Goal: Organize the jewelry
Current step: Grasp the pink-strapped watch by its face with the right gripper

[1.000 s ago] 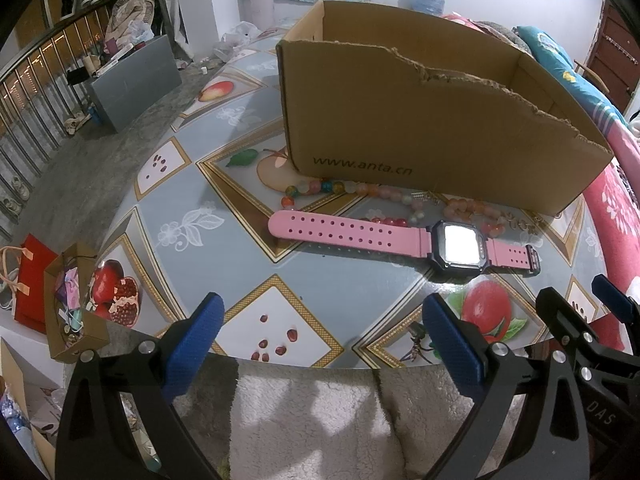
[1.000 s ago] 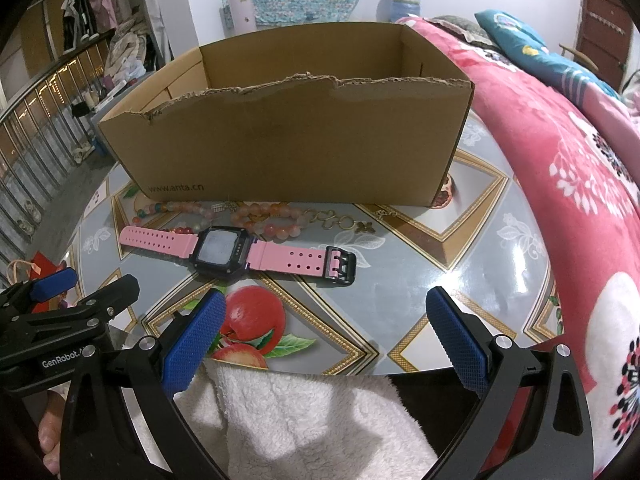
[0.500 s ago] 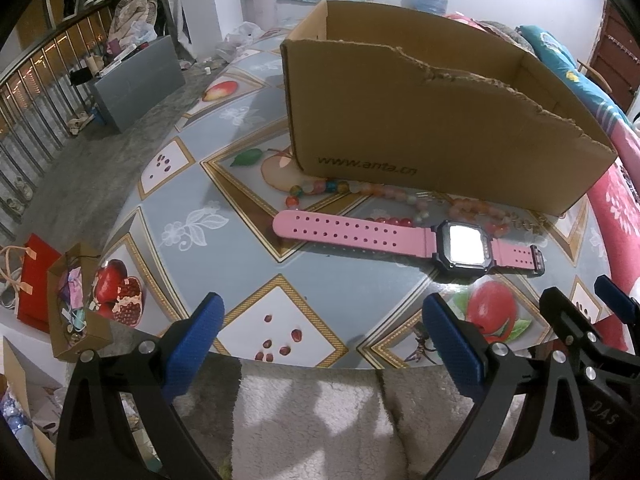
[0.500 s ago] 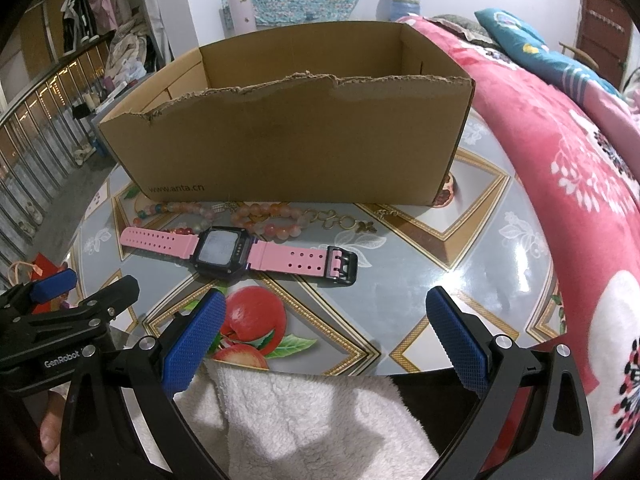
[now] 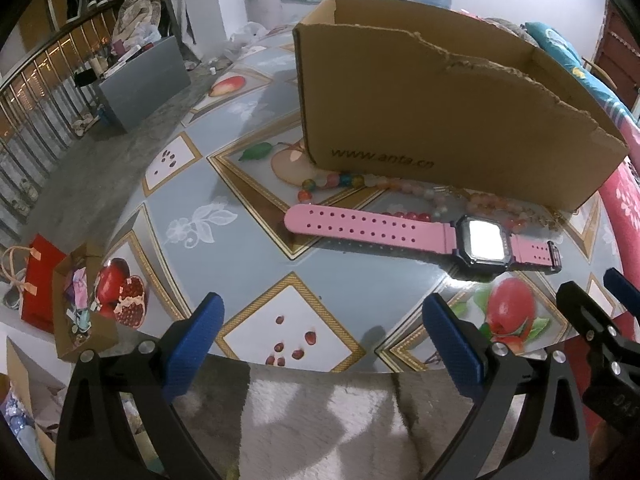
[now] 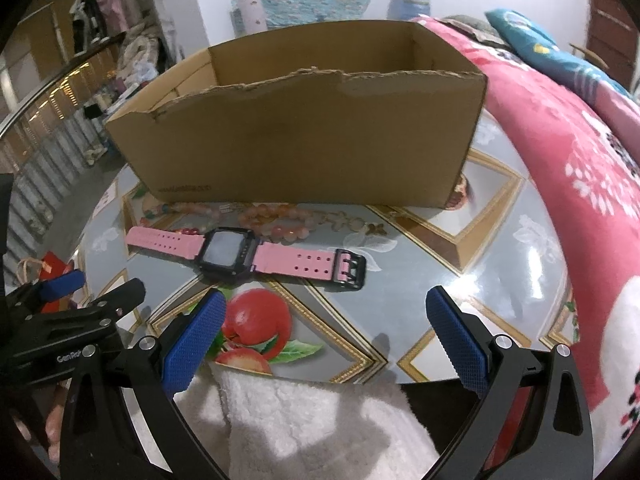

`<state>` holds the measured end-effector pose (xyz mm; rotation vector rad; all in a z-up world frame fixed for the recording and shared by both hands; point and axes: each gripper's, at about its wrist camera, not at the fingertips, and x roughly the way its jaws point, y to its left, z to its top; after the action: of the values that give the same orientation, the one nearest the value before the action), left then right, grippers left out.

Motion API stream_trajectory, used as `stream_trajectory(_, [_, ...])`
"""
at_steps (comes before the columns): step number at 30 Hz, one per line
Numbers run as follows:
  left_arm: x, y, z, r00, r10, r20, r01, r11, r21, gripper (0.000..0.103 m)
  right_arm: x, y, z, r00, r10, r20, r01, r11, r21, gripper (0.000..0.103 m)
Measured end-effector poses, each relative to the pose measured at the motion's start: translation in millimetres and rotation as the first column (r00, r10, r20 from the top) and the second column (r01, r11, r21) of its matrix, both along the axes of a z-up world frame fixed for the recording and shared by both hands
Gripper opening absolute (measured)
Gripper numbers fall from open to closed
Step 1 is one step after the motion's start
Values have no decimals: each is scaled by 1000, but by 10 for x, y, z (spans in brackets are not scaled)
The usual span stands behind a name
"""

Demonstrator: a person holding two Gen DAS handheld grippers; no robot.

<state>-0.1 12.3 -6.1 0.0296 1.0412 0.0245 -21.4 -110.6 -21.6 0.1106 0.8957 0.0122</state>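
Note:
A pink-strapped watch (image 5: pixel 420 236) with a black case lies flat on the round table, also in the right wrist view (image 6: pixel 244 254). Behind it lie bead bracelets (image 5: pixel 344 182) (image 6: pixel 280 220) and a thin gold chain (image 6: pixel 352 222), against the front of an open cardboard box (image 5: pixel 440 120) (image 6: pixel 304 136). My left gripper (image 5: pixel 320 344) is open and empty at the table's near edge, short of the watch strap. My right gripper (image 6: pixel 326 336) is open and empty, just before the watch's buckle end. Each gripper shows at the edge of the other's view.
The table (image 5: pixel 192 224) has a glossy fruit-patterned top. A white fleece cloth (image 6: pixel 304 420) lies below the near edge. A pink floral bed cover (image 6: pixel 568 152) lies to the right. Bags and a small box (image 5: pixel 60 296) stand on the floor at left.
Both grippers have moved slightly forward toward the table; the watch and box look a little nearer. Jaws stay open. Nothing on the table has moved.

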Motion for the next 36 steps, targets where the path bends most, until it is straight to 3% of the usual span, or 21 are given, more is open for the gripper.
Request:
stream_trajectory(5, [-8,41,-31,999,-36,41,37,999,-15,97,-13,147,45,986,139,86,-135,989,-59,95])
stream_trajectory(12, [34,177,-18,985,-76,152,100,982,-159,97,202,403,-15,927,360,104,-348,930,-117,59])
stream_trajectory(15, [79,252,-24,985,-77,156,114,963,-246,97,289,488,-54,898,430,92,-416,899,-138,58])
stream_trajectory(20, [208,390,-142,994,-23,108,63,919,-389,97,398,584,-175,856,516,39,-503,848,-169,57])
stream_trajectory(23, [219,458,-164,991,23,132,37,900,-435,97,448,617,-273,845,535,1,-525,829,-190,53])
stream_trajectory(26, [203,432,-135,986,21,164,46,917,-396,97,398,636,-284,826,563,-4,-552,808,-207,51])
stream_trajectory(31, [144,237,-113,980,-83,182,118,974,-192,97,294,588,-306,807,590,-25,-583,789,-195,51])
stream_trajectory(36, [22,-27,-107,952,-231,201,238,971,-9,97,422,367,-267,817,574,-47,-575,818,1,51])
